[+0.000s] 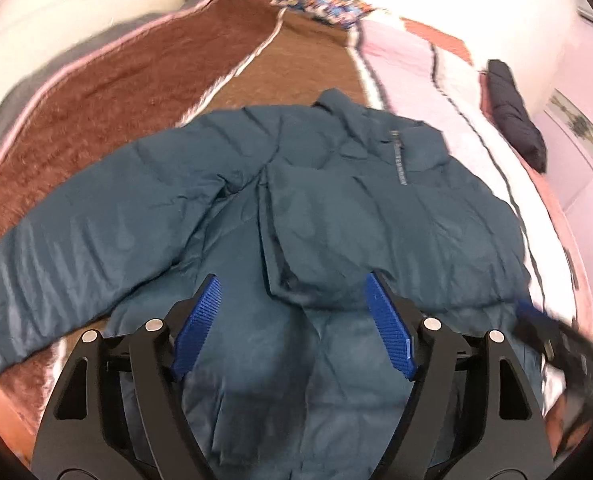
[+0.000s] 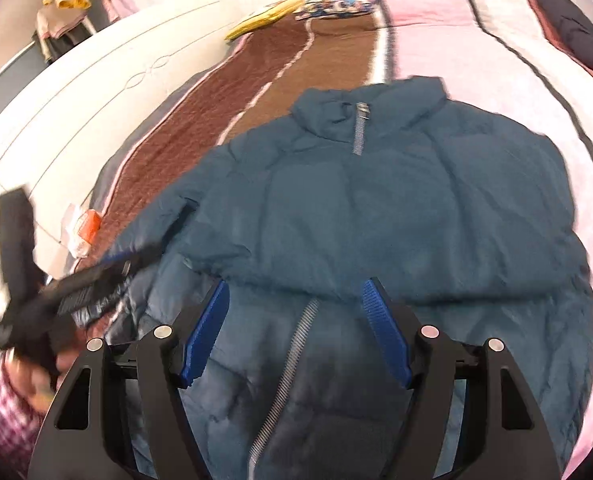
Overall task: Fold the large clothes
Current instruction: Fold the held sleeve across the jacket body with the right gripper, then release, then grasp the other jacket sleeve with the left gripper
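Observation:
A teal puffer jacket lies face up on the bed, collar far, hem near me. One sleeve lies folded across the chest; the other stretches out to the left. In the right wrist view the jacket fills the middle, its zipper running toward me. My left gripper hovers open and empty over the lower front. My right gripper is open and empty above the hem. The left gripper also shows blurred at the left of the right wrist view; the right gripper shows blurred at the right edge of the left wrist view.
The bed has a brown, pink and white striped blanket. A dark folded garment lies at the right edge. A patterned pillow and a yellow item are at the far end. An orange object sits at the left edge.

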`<state>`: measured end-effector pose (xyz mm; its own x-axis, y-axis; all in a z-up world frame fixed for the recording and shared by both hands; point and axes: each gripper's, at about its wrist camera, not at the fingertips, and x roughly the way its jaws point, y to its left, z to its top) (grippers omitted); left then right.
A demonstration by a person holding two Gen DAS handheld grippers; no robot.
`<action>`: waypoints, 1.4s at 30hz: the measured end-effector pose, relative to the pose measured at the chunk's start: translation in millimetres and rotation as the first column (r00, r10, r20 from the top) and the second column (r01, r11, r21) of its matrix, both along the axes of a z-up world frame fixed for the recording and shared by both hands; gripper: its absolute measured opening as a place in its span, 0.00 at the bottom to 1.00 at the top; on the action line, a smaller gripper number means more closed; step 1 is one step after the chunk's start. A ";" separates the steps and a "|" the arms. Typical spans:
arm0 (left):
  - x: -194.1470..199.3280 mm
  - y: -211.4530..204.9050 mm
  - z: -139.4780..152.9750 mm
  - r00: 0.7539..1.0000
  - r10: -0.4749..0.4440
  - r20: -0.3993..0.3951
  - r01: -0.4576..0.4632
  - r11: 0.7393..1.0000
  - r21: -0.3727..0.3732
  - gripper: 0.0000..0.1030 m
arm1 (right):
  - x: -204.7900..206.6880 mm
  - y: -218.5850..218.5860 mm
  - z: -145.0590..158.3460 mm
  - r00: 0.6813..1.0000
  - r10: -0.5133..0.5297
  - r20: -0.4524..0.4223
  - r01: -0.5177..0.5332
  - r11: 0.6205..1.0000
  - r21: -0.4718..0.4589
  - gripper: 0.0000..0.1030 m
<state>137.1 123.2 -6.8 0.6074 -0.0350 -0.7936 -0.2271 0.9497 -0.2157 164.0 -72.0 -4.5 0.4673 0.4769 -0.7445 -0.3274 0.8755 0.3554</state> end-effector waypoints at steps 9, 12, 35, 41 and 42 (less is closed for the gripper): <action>58.0 -22.3 -34.4 0.993 -0.037 -0.111 0.036 0.999 -0.006 0.17 | -27.6 -52.6 -18.4 0.989 -0.135 -0.051 0.135 0.991 -0.020 0.67; 63.7 -26.0 -14.4 0.999 -0.034 -0.038 0.036 0.998 0.059 0.11 | -27.9 -61.7 -21.6 0.984 -0.165 -0.061 0.164 0.986 -0.017 0.67; -21.9 60.1 4.9 0.988 0.151 -0.028 -0.152 0.987 -0.045 0.57 | -43.1 -26.0 -18.3 0.994 -0.088 -0.064 0.084 0.994 -0.067 0.67; -94.9 112.4 10.3 0.958 0.285 -0.012 -0.285 0.957 -0.053 0.57 | -56.0 -5.1 -15.2 0.998 -0.041 -0.058 0.036 0.996 -0.080 0.67; -107.3 123.1 11.4 0.950 0.312 -0.006 -0.312 0.948 -0.060 0.57 | -57.2 -2.6 -14.8 0.998 -0.034 -0.057 0.029 0.996 -0.080 0.67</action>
<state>29.8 246.4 4.6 0.5980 0.1099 -0.7939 -0.5093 0.8170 -0.2705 106.8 -74.7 -19.3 0.4361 0.4016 -0.8053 -0.2802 0.9110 0.3026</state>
